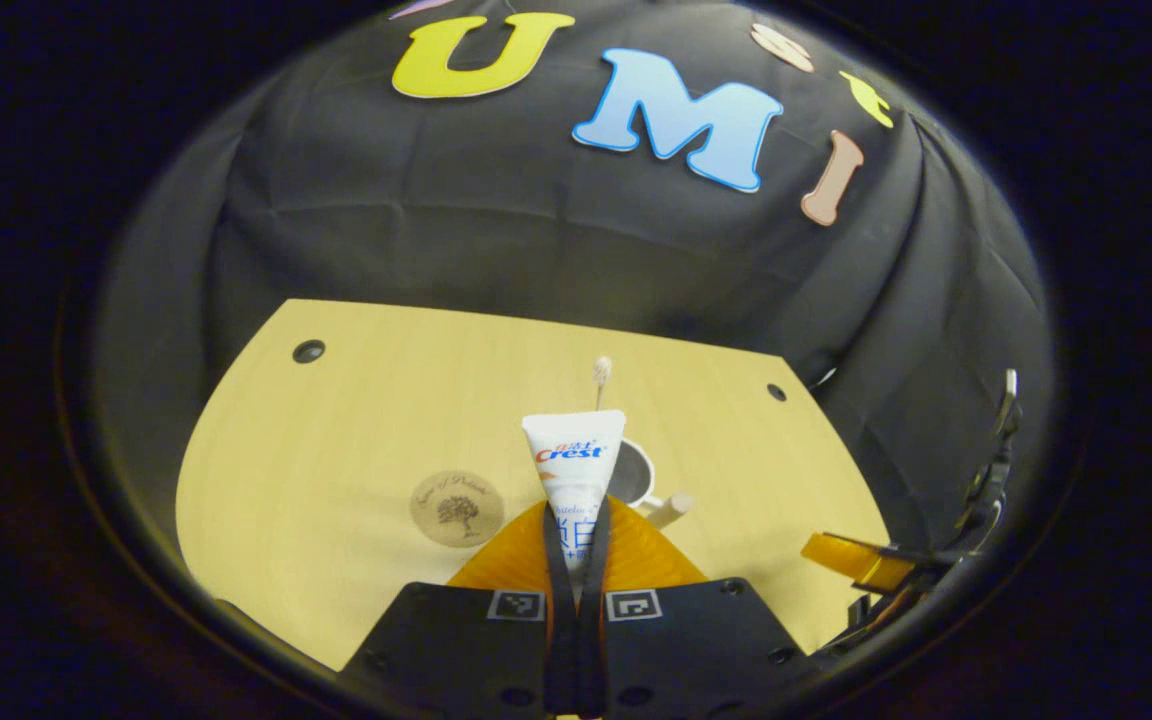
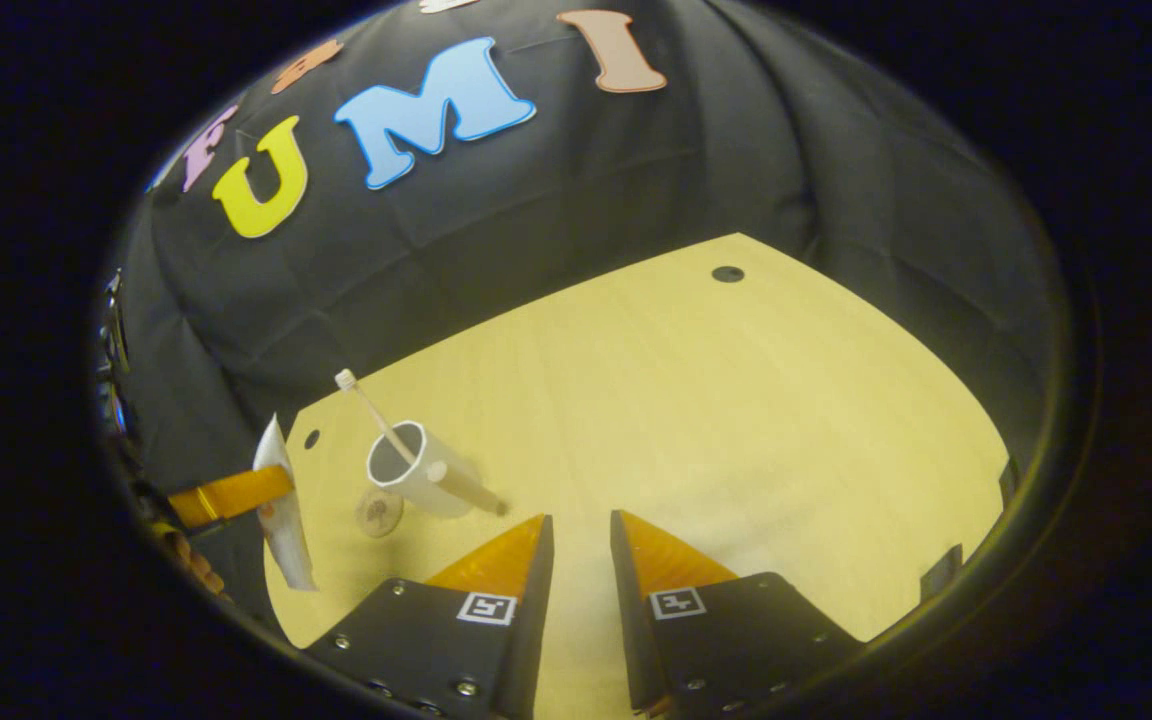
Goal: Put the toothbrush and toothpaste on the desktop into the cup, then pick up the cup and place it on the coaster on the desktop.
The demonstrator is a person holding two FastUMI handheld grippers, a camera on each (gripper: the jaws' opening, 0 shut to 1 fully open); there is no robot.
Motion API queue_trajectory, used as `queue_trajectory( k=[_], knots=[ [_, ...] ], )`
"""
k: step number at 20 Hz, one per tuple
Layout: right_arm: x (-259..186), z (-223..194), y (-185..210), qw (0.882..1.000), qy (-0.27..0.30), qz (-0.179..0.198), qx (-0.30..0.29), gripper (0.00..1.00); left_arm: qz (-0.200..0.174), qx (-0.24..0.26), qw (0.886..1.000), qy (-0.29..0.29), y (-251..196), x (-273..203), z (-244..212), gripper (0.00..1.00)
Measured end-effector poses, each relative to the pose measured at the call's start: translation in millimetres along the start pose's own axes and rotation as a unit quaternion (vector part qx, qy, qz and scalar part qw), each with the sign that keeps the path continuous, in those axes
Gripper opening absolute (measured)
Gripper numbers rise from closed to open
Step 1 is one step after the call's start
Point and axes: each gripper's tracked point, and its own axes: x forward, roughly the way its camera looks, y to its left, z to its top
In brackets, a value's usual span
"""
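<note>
the left gripper (image 1: 576, 545) pinches the toothpaste (image 1: 574, 470) upright, long axis toward 12 o'clock, with the cup (image 1: 633, 475) just behind it at about 1 o'clock and the toothbrush (image 1: 602, 372) already standing in that cup. the right gripper (image 2: 581, 545) hangs spread with nothing between its fingers, the cup farther off at its 10 o'clock, so the left is nearer. the coaster (image 1: 456, 508) lies at 10 o'clock on the pale wooden desktop (image 1: 356, 420), black cloth wall behind.
</note>
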Motion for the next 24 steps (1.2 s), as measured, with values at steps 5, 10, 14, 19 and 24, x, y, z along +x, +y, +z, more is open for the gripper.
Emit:
queue_trajectory(
  k=[5, 10, 14, 19, 24],
  knots=[
    [-7.8, -2.3, -46.9, 0.999, 0.006, -0.032, 0.028, 0.29, -0.041, 0.008, 0.997, -0.059, -30.2, 31.6, 43.8, 0.08],
    [-9.0, 6.4, -79.5, 0.998, 0.011, -0.056, 0.035, 0.34, -0.046, 0.035, 0.995, -0.077, -45.6, 72.6, 63.5, 0.08],
    [-9.6, 12.1, -92.6, 0.997, 0.02, -0.067, 0.036, 0.29, -0.042, 0.083, 0.992, -0.084, -59.5, 100.7, 69.7, 0.07],
    [-5.8, 7.3, -106.6, 0.996, 0.041, -0.078, 0.022, 0.29, -0.032, 0.134, 0.985, -0.103, -71.3, 127.0, 78.8, 0.07],
    [-9.3, -2.6, -113.7, 0.995, 0.059, -0.082, 0.016, 0.29, -0.021, 0.123, 0.986, -0.113, -69.5, 145.9, 78.9, 0.08]
  ],
)
